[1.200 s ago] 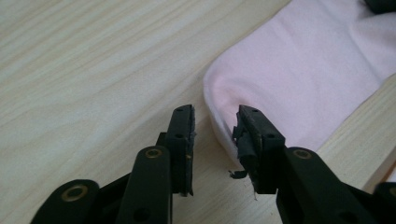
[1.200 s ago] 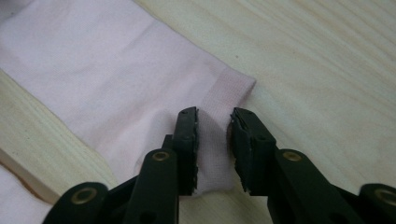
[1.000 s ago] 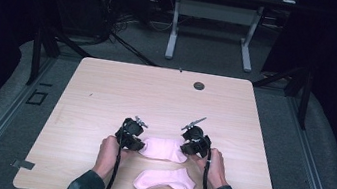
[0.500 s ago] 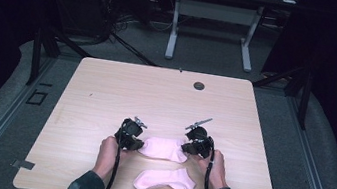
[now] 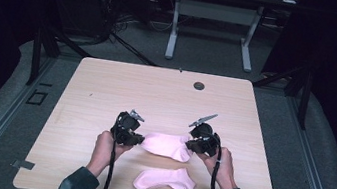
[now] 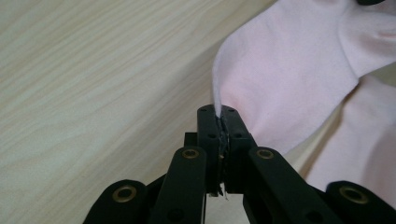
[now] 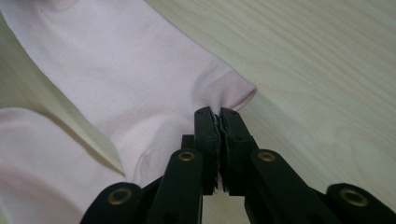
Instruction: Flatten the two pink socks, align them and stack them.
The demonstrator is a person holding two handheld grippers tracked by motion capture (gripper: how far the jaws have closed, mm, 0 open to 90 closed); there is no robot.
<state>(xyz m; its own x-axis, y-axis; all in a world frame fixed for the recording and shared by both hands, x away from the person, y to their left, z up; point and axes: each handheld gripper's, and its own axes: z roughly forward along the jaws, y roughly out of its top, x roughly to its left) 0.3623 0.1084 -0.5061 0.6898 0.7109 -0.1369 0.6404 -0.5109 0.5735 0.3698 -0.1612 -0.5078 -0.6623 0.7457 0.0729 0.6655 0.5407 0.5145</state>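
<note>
From above, the left gripper (image 5: 138, 139) and right gripper (image 5: 192, 145) pinch opposite ends of the far pink sock (image 5: 167, 146), the second sock (image 5: 165, 180) nearer on the table (image 5: 106, 90); each gripper view shows jaws clamped on fabric, probably to lay it over its mate; no containers.

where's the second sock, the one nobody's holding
In the high view the loose sock lies flat near the table's front edge, between the person's forearms, just in front of the held sock.
</note>
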